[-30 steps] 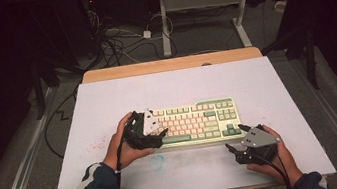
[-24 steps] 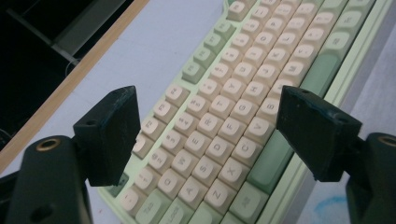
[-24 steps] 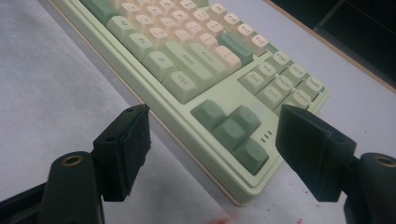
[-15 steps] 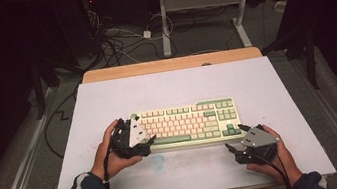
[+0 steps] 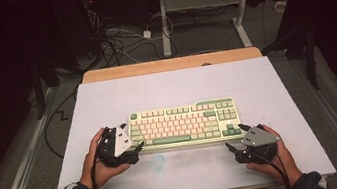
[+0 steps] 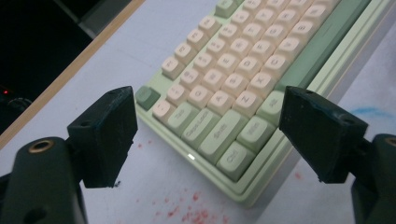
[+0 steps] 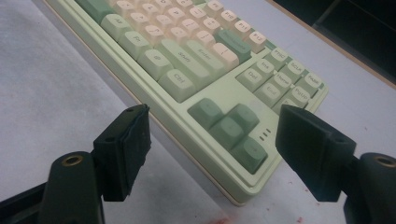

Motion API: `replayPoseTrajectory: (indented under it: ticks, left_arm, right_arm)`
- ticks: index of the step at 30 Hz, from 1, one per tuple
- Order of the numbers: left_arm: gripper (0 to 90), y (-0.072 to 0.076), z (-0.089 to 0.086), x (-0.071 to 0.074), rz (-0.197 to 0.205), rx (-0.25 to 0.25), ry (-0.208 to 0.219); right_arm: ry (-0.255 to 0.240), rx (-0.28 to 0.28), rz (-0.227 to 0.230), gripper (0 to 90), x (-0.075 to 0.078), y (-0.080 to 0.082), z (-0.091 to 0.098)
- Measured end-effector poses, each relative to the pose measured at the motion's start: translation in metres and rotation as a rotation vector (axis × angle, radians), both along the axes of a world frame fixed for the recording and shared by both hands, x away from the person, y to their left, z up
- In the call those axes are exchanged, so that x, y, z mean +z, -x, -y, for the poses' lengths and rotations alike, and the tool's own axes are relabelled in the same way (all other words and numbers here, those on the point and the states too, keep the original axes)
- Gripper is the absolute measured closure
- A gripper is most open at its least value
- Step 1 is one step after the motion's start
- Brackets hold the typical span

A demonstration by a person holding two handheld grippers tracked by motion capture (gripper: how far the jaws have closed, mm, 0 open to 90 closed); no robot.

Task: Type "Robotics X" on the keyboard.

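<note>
High view: the keyboard (image 5: 184,125) is laid flat near the middle of the white table (image 5: 175,88). It is flanked by the left gripper (image 5: 136,149) and the right gripper (image 5: 234,145). Both are held open with nothing gripped, and the left jaws have just been widened.

I'm working in a dim lab or test room: beyond my left gripper (image 5: 134,150), cables (image 5: 118,44) tangle on the floor past the white-covered counter (image 5: 176,91), under a metal-legged bench (image 5: 203,3).
</note>
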State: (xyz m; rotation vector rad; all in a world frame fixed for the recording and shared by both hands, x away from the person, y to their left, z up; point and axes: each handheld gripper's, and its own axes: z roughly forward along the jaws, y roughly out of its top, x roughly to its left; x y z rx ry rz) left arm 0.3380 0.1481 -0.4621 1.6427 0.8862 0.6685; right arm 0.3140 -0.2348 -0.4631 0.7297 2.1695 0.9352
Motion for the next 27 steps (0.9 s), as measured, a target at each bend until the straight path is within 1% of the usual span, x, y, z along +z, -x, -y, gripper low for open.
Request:
replayPoseTrajectory:
  ticks: [9, 11, 13, 14, 15, 17, 18, 19, 20, 21, 22, 23, 24, 25, 27]
  left_arm:
    - [18.1, 0.009, -0.016, -0.011, -0.023, 0.043, 0.001]
    - [18.1, 0.012, -0.018, -0.014, -0.032, 0.048, 0.009]
    - [18.1, 0.015, -0.02, -0.018, -0.039, 0.054, -0.005]
    - [18.0, 0.016, -0.021, -0.019, -0.043, 0.056, -0.002]
    - [18.1, 0.017, -0.022, -0.02, -0.056, 0.054, 0.001]
    - [18.1, 0.02, -0.022, -0.023, -0.056, 0.058, -0.014]
    - [18.0, 0.021, -0.023, -0.024, -0.062, 0.058, -0.021]
    - [18.1, 0.022, -0.024, -0.025, -0.07, 0.058, -0.015]
    - [18.1, 0.022, -0.024, -0.026, -0.073, 0.06, -0.018]
    - [18.1, 0.023, -0.024, -0.026, -0.073, 0.063, -0.017]
    - [18.1, 0.023, -0.024, -0.026, -0.075, 0.061, -0.017]
    - [18.1, 0.023, -0.024, -0.026, -0.075, 0.06, -0.018]
    - [18.0, 0.023, -0.024, -0.026, -0.076, 0.059, -0.03]
    - [18.1, 0.022, -0.024, -0.026, -0.076, 0.061, -0.034]
    - [18.1, 0.022, -0.023, -0.026, -0.081, 0.06, -0.023]
  right_arm:
    - [-0.012, 0.001, -0.01, 27.9, 0.001, -0.004, -0.002]
    - [-0.011, 0.004, -0.011, 28.0, 0.001, -0.006, -0.003]
    - [-0.018, 0.006, -0.015, 28.5, 0.002, -0.009, -0.005]
    - [-0.019, 0.007, -0.015, 28.9, 0.002, -0.01, -0.006]
    - [-0.02, 0.005, -0.016, 29.6, 0.003, -0.011, -0.007]
    - [-0.022, 0.011, -0.02, 31.8, 0.004, -0.014, -0.01]
    - [-0.02, 0.014, -0.021, 35.3, 0.005, -0.015, -0.012]
    - [-0.026, 0.019, -0.022, 36.9, 0.006, -0.017, -0.013]
    - [-0.037, 0.025, -0.028, 41.9, 0.007, -0.018, -0.014]
    - [-0.043, 0.026, -0.034, 50.0, 0.008, -0.02, -0.016]
    - [-0.049, 0.03, -0.045, 54.3, 0.009, -0.021, -0.017]
    - [-0.06, 0.047, -0.058, 59.1, 0.01, -0.023, -0.018]
    - [-0.067, 0.058, -0.072, 64.5, 0.012, -0.025, -0.02]
    - [-0.065, 0.059, -0.076, 70.1, 0.013, -0.027, -0.023]
    - [-0.072, 0.087, -0.098, 79.0, 0.016, -0.032, -0.028]
